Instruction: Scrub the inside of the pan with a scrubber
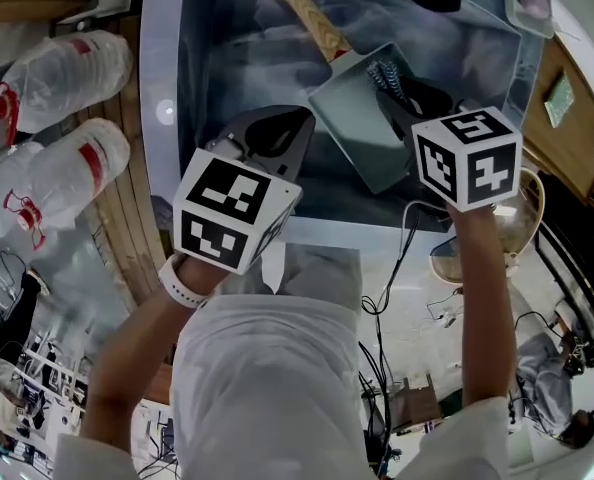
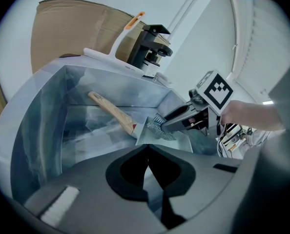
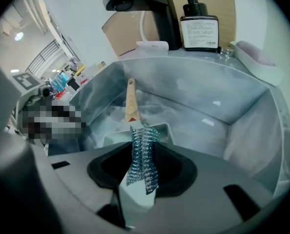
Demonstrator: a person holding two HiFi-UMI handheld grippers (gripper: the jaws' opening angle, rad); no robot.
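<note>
A square grey pan [image 1: 355, 128] with a wooden handle [image 1: 302, 13] lies tilted in the steel sink [image 1: 227, 48]. My right gripper [image 1: 402, 93] is shut on a steel mesh scrubber [image 3: 142, 157], with the scrubber [image 1: 387, 76] over the pan's inside near the handle end. From the left gripper view the scrubber [image 2: 157, 126] touches the pan [image 2: 176, 141] at its rim. My left gripper [image 1: 277, 133] hovers over the sink's near side, beside the pan. Its jaws stand shut with nothing between them [image 2: 147, 167].
A black faucet [image 3: 140, 4], a soap bottle [image 3: 198, 28] and a soap dish [image 3: 255, 57] line the sink's back rim. Two clear plastic bottles [image 1: 67, 68] lie on the wooden counter at the left. A metal bowl [image 1: 525, 218] sits at the right.
</note>
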